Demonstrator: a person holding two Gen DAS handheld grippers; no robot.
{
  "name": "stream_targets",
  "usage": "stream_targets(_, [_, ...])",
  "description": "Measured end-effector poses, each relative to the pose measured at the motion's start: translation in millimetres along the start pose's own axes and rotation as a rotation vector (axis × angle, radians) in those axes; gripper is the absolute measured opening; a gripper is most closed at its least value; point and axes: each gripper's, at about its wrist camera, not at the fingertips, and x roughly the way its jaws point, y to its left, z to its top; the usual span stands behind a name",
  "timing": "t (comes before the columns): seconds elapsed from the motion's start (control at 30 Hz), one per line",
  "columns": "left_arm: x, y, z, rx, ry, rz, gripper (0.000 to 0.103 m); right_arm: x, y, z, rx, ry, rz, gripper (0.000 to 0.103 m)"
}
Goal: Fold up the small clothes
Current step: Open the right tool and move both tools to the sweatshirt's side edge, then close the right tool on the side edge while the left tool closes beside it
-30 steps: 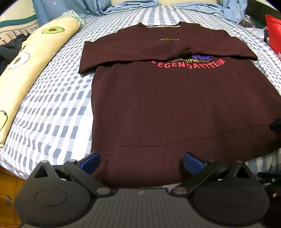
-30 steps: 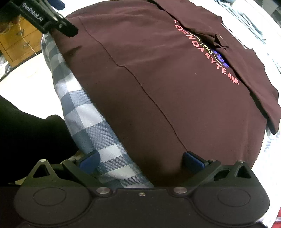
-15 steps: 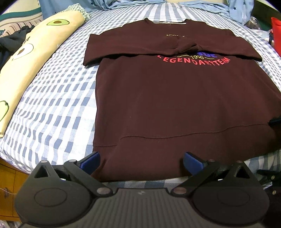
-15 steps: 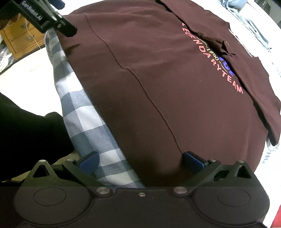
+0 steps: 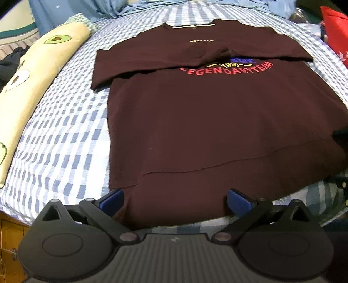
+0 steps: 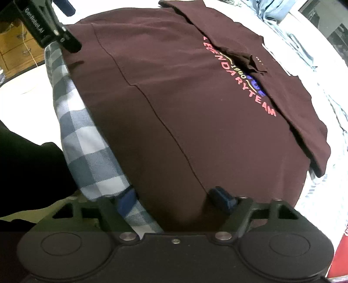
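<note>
**Both grippers at the hem of a maroon sweatshirt on a checked bed**

Blue-and-white checked bedsheet (image 5: pixel 65 139) covers the bed, and a dark maroon long-sleeved sweatshirt (image 5: pixel 217 122) lies flat on it, neck at the far end, hem at the near edge. Both sleeves are folded across the chest and partly cover the print. What can be read below them is red arched lettering "LEGENDARYTEAM", with its first letter partly hidden, a yellow "1990" above it, and part of a blue word whose letters are mostly hidden. Small yellow writing near the collar is too blurred to read.

Along the bed's left side lies a long cream bolster pillow with avocado pictures (image 5: pixel 32 87). Light blue cloth with small stars (image 5: pixel 71 10) is bunched at the far end, and a red bag (image 5: pixel 337 32) sits at the far right. A wooden drawer unit (image 6: pixel 19 50) stands beside the bed.

The left gripper (image 5: pixel 175 199) has its blue-padded fingers wide apart over the hem's left corner, with the cloth lying between them but not pinched. In the right wrist view the same tool's black body carries white lettering "GenRobot.AI".

The right gripper (image 6: pixel 176 199) is at the hem's other corner; its jaws are closing, with the sweatshirt's edge and the sheet fold between them, not yet clamped.
</note>
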Motion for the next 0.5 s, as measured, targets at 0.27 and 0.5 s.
stream_targets(0.27, [-3.1, -15.8, -4.4, 0.05, -0.002, -0.043, 0.102, -1.5, 6.3, -1.8, -0.092, -0.01, 0.013, 0.076])
stream_targets(0.5, [-3.5, -24.8, -3.6, 0.069, -0.004, -0.054, 0.102, 2.2, 1.9, 4.0, -0.037, 0.008, 0.003, 0.039])
